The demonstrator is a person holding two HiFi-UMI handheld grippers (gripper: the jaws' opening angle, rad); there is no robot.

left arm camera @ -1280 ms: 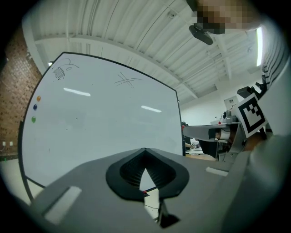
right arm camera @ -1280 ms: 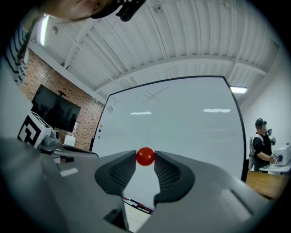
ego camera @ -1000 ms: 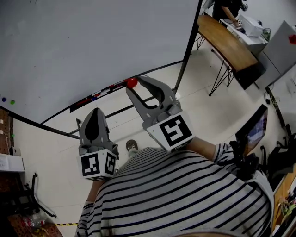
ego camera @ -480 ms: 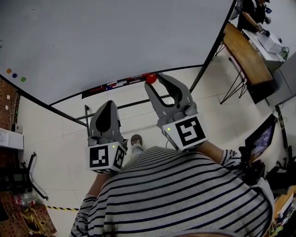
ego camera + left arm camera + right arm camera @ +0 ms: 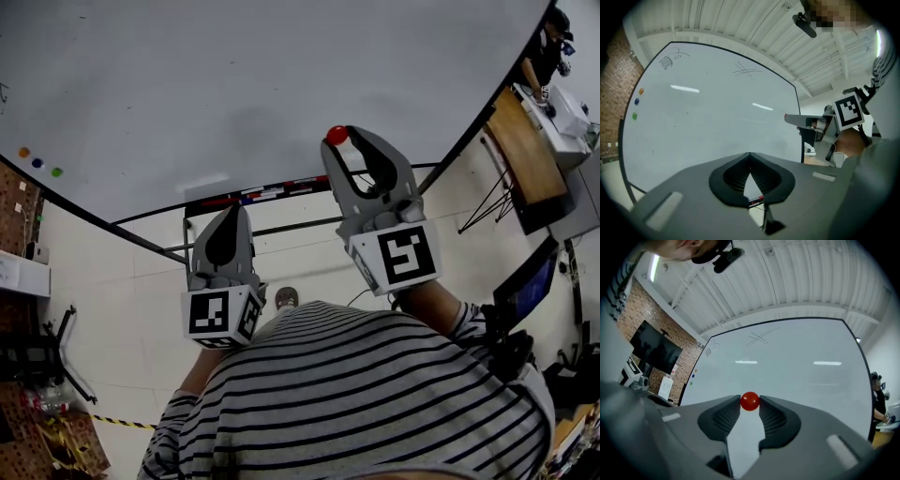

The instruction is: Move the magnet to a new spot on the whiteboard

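**Status: magnet in transit**

The right gripper [image 5: 345, 142] pinches the red magnet [image 5: 750, 401] between its jaw tips. The right gripper view shows the ball seated squarely between the two pads.

**Change over the last second**

- A second ago, the head view shows the magnet level with the marker tray [image 5: 258, 195], at the tray's right end.
- The magnet now sits above the tray, in front of the bare white face of the whiteboard [image 5: 234, 84].
- The right gripper view confirms this: the markers in the tray, seen below the jaws earlier, are out of frame, and only board surface fills the gap.
- The left gripper [image 5: 749, 165] has its jaws pressed together on nothing. It points at the tray from below its left half, much as it did before.

**Meaning for the task**

The carried magnet is being raised from tray level toward the board face, so the transfer is judged to be in its approach stage. No view settles whether the magnet already touches the surface. The grip is unchanged, so release is not yet indicated. Three small coloured magnets [image 5: 37, 162] sit far to the left of the tray, well apart from the carried one.
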